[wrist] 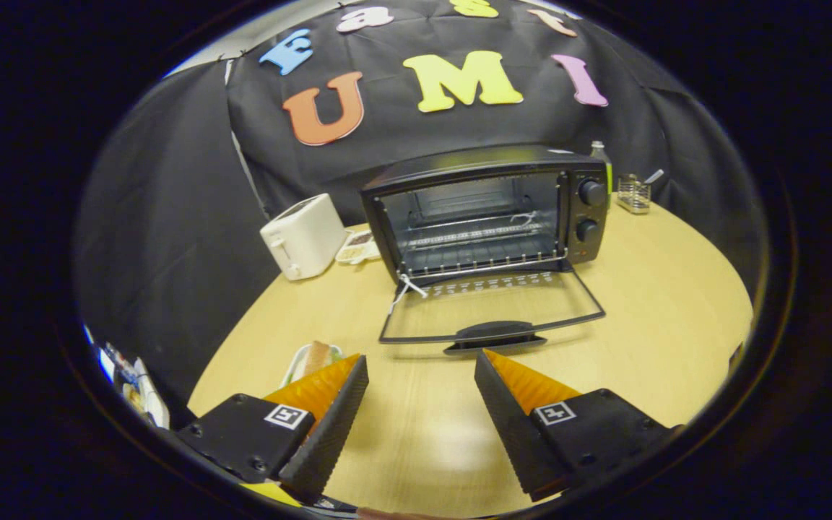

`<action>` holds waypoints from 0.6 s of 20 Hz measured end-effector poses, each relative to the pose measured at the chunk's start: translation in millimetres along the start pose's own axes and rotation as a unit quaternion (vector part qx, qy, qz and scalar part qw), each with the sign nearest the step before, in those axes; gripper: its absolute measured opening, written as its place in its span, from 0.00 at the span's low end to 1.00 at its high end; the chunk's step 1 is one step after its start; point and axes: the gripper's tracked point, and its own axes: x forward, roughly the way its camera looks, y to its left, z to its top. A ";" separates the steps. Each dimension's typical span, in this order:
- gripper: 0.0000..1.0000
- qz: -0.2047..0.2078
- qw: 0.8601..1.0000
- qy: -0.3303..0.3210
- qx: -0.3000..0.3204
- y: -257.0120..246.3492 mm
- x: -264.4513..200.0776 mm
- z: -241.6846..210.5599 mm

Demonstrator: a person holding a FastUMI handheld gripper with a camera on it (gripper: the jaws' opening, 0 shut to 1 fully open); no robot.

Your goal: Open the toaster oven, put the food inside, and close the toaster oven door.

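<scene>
Gripper view: the gripper (pixel 422 361) hangs above the wooden counter (pixel 661 303) with its fingers (pixel 329 426) spread wide apart and nothing between them, only bare wood below the gap.

Just ahead of the fingertips stands the oven (pixel 488 209), black, facing the camera. Its door (pixel 492 307) is fully down, lying flat over the counter, glass pane showing the wood beneath. The door handle (pixel 495 334) sits at the near edge of the door, just beyond the gap between the fingers. A white string (pixel 407 289) hangs at the door's hinge corner on the toaster side. Inside the oven the wire rack (pixel 484 242) is visible, with nothing clearly on it. Two knobs (pixel 589 209) sit one above the other on the panel beside the opening.

The food (pixel 317 355) lies on a small plate (pixel 295 367) on the counter, partly hidden behind the finger on that side, well apart from the oven and outside the fingers' gap. It looks like a brown, bread-like piece; the rest is hard to tell.

A white toaster (pixel 305 235) stands beside the oven, and a small white tray (pixel 358 248) lies between the two, just next to the oven's wall. Beyond the oven's knob side are a bottle (pixel 599 153) and a wire holder (pixel 634 193) near the counter's far rim
</scene>
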 end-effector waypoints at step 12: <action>0.96 0.124 0.983 0.133 -0.019 58.0 12.3 -7.0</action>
